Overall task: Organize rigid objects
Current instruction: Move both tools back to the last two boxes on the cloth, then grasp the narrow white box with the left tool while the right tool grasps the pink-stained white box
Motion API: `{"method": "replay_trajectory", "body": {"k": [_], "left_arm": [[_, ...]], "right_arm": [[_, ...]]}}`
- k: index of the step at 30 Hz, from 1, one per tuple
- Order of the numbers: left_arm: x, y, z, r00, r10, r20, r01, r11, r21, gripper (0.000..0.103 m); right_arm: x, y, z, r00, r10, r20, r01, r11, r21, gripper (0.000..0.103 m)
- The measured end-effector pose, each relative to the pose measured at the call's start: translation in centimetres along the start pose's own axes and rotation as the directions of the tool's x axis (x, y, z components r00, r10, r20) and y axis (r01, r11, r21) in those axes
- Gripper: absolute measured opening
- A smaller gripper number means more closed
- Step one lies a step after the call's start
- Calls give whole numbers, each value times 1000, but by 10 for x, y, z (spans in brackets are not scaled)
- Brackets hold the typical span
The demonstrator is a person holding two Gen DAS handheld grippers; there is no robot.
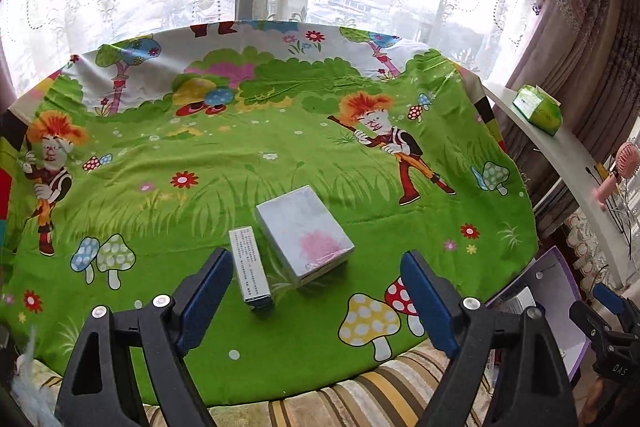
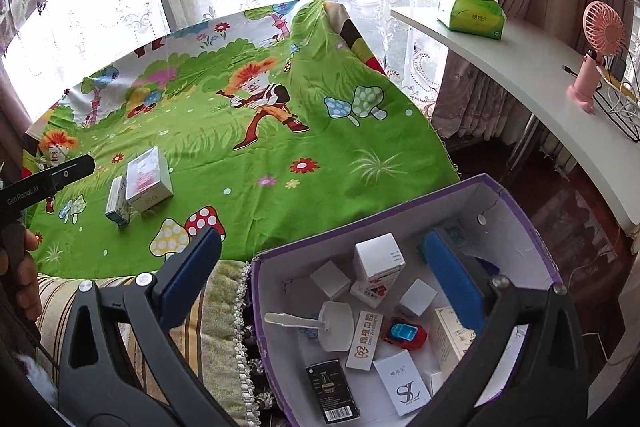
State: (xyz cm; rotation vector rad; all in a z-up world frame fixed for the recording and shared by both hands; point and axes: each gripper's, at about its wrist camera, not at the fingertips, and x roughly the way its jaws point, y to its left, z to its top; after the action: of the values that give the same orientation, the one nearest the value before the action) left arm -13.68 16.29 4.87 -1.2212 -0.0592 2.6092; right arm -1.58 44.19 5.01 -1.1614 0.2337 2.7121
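- The left gripper [image 1: 316,291] was wide open and held nothing.
- The big silver box [image 1: 305,235] lay flat on the green cloth [image 1: 248,163] — the thin box [image 1: 251,273] lay just beside it.
- The right gripper [image 2: 324,271] was wide open too, empty, above the purple box [image 2: 516,203] beside the cloth — small boxes and a toy car [image 2: 404,331] lay inside.

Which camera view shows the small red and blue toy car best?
The right wrist view: the toy car lies in plain sight inside the purple box. The left wrist view shows only a part of that box, and no car.
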Motion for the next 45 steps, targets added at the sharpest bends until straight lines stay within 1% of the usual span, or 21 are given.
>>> {"method": "replay_trajectory", "body": {"k": [3,4,9,11,13,15,25,36,37,39,40,43,45], "left_arm": [[8,27,1,999,37,-26,-39,995,-87,84],[11,34,1,998,49,-34,-52,993,-105,82],[26,55,-3,994,72,-85,-85,984,-159,74],[34,59,-5,992,64,-108,-82,982,-171,71],[41,61,-7,990,59,-128,-81,981,-175,66],[46,61,-9,988,49,-143,-74,981,-178,64],[74,58,-15,976,42,-215,-78,984,-161,58],[98,58,-15,964,34,-263,-77,985,-156,56],[100,58,-15,963,34,-267,-78,985,-157,51],[104,60,-15,961,29,-275,-74,985,-156,44],[106,61,-15,960,25,-278,-71,985,-159,39],[108,64,-16,960,11,-279,-61,983,-172,26],[107,66,-15,963,14,-268,-63,982,-176,26]], "right_arm": [[5,12,2,1000,24,-7,-24,1000,-19,102],[7,15,4,999,31,-9,-31,999,-22,102],[16,34,10,998,63,-23,-64,997,-46,102],[18,45,12,997,70,-22,-72,995,-71,102],[22,55,14,996,87,-26,-89,992,-93,102],[26,65,17,995,99,-33,-102,988,-113,102],[50,109,21,987,145,-71,-156,970,-185,102],[81,142,24,978,163,-128,-191,949,-251,101],[83,145,24,978,164,-133,-193,947,-256,101],[88,151,24,975,169,-143,-203,942,-268,101],[90,154,23,974,173,-148,-208,939,-273,101],[98,162,23,971,177,-162,-219,931,-291,101],[103,168,23,968,182,-175,-229,925,-303,101]]}}
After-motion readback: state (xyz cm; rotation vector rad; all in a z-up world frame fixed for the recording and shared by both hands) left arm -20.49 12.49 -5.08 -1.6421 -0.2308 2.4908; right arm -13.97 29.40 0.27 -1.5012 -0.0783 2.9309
